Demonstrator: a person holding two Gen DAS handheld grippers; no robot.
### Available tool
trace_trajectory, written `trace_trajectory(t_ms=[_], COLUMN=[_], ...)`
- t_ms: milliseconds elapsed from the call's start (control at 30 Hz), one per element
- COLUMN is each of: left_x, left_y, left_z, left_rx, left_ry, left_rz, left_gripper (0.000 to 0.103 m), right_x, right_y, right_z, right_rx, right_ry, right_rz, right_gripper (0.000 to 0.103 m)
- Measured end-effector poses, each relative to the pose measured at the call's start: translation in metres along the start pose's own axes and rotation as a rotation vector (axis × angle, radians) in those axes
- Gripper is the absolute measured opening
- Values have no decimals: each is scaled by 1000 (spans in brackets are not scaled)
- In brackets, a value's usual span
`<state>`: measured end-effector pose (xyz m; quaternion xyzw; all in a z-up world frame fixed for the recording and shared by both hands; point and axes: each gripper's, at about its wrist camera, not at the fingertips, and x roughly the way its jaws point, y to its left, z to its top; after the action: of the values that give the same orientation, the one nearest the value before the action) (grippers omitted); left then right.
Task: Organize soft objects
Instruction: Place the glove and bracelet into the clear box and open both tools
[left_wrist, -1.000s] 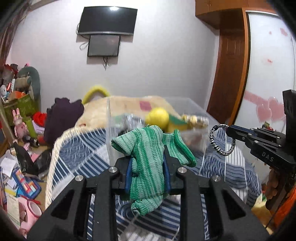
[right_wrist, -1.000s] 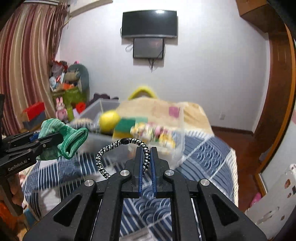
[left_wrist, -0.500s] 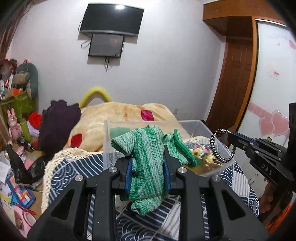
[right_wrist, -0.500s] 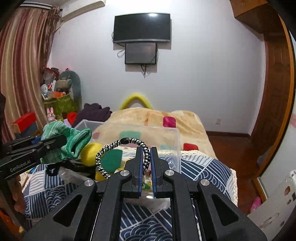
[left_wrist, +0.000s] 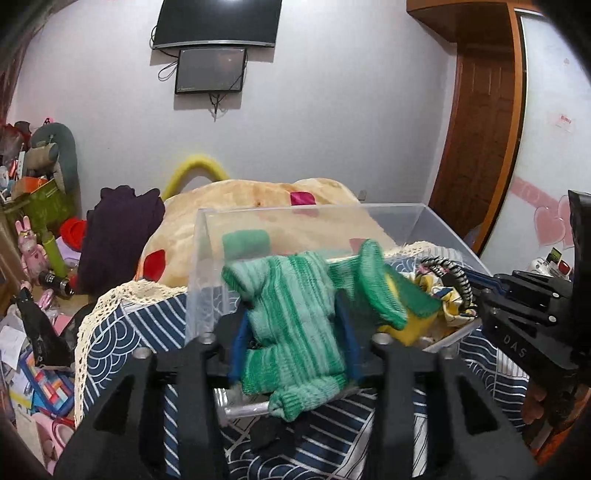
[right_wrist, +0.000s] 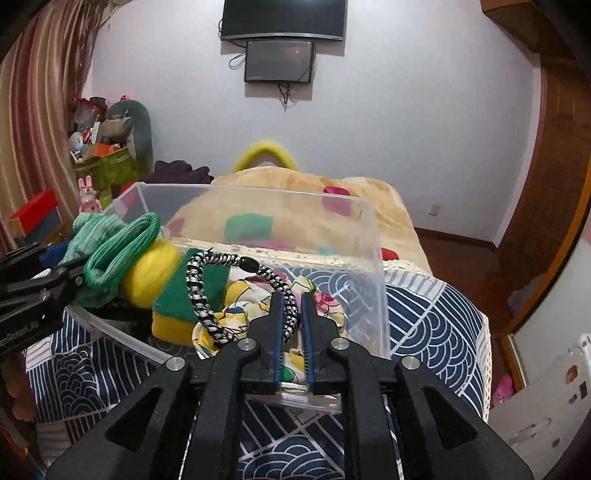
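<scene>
My left gripper (left_wrist: 291, 343) is shut on a green striped knit sock (left_wrist: 295, 317), held over the near left edge of a clear plastic bin (left_wrist: 439, 225); the sock also shows in the right wrist view (right_wrist: 110, 240). My right gripper (right_wrist: 292, 314) is shut on a black-and-white braided cord loop (right_wrist: 207, 291), held over the bin (right_wrist: 373, 258); the loop also shows in the left wrist view (left_wrist: 458, 277). Inside the bin lie a yellow ball (right_wrist: 155, 273), a green and yellow sponge (right_wrist: 184, 299) and a floral cloth (right_wrist: 243, 295).
The bin stands on a blue patterned bedspread (right_wrist: 432, 317) with a lace edge. A beige blanket (left_wrist: 258, 199) and a dark purple garment (left_wrist: 118, 236) lie behind. Cluttered toys and boxes (left_wrist: 33, 229) stand at the left. A wooden door (left_wrist: 476, 147) is at the right.
Both grippers have moved forward and down to the bin with their loads. The sock's loose end now hangs over the bin's contents.
</scene>
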<state>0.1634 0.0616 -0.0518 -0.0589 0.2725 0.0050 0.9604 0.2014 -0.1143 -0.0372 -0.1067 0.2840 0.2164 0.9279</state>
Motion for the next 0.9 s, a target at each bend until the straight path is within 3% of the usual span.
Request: trace_trajectory(t_ms=[33, 67, 133, 333, 533, 567, 633, 900], left_x=[0, -3, -8, -24, -64, -72, -89, -136], left_y=[2, 4, 7, 8, -6, -10, -17, -33], left_z=[0, -2, -3, -1, 3, 3, 3, -1], left_rx=[-5, -13, -23, -21, 28, 36, 51, 78], left_ry=[3, 2, -5, -25, -121, -141, -179, -287], left_rz=[1, 1, -5, -5, 3, 4, -3, -9], left_gripper=[64, 66, 68, 68, 76, 76, 78, 97], right_x=[-3, -4, -13, -41, -74, -78, -90, -128], right_y=[-2, -4, -7, -9, -10, -8, -7, -3], right_z=[1, 2, 3, 4, 6, 6, 5, 1], right_rx=[6, 10, 12, 11, 19, 22, 29, 33], right_ry=[-4, -7, -36, -102, -172, -182, -219, -322], right_rz=[0, 1, -9, -6, 35, 38, 46, 88], right_gripper=[20, 25, 47, 48, 50, 52, 66, 84])
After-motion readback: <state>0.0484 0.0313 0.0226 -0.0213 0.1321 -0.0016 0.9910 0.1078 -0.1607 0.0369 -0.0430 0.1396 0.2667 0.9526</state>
